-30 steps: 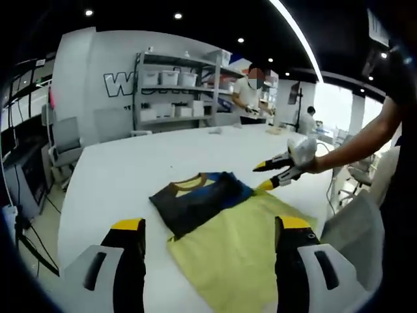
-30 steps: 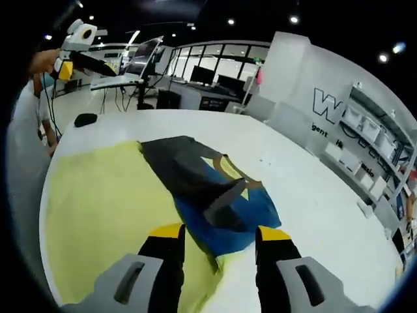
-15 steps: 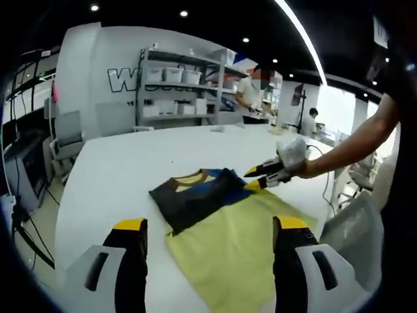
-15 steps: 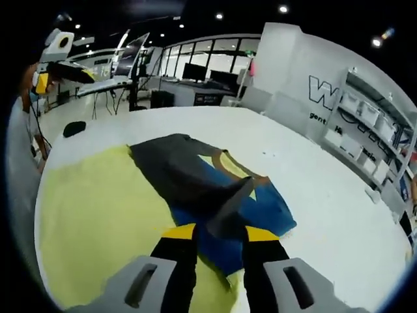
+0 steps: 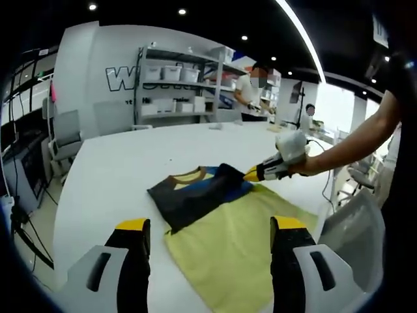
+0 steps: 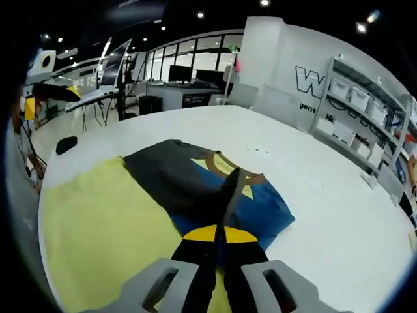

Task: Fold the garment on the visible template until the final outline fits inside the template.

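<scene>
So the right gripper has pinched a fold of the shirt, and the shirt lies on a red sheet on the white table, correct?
Not quite: the sheet is pale yellow, not red, as the right gripper view shows. The rest holds: the right gripper is shut on a fold of the shirt, on the white table.

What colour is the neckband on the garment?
The neckband is brown, on a dark grey, blue and yellow garment; right gripper view shows it best.

Yellow template (image 5: pixel 238 244) near edge behind left hand-held gripper (image 5: pixel 207 229) jaws
</scene>
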Tool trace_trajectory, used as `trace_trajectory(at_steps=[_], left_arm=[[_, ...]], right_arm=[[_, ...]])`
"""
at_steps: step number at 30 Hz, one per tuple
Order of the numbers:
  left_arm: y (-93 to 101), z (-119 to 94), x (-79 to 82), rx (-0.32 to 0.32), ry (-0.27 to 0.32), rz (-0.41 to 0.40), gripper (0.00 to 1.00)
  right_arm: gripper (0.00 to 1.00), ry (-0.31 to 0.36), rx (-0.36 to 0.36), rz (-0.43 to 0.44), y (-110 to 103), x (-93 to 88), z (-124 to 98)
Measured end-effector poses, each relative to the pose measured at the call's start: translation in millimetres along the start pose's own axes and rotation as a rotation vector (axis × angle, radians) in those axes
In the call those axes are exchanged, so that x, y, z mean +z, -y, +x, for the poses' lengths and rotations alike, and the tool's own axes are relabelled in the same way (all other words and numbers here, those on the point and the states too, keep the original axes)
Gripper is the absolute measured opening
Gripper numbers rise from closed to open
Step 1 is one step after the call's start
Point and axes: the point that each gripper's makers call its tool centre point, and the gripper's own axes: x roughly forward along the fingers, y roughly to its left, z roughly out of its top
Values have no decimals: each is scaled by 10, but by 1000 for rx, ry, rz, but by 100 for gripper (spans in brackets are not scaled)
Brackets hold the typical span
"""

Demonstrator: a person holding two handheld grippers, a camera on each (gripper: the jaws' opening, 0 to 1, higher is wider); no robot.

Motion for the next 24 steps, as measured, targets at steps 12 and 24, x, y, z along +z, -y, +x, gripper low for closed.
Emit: trace_trajectory(at_steps=[12, 24], left_arm=[[105, 45, -1, -38, -4, 21, 73], [58, 34, 21, -27, -3, 24, 71]], right_arm=[[0, 124, -23, 27, 70, 380, -286], [0, 83, -114, 55, 460, 312, -156]])
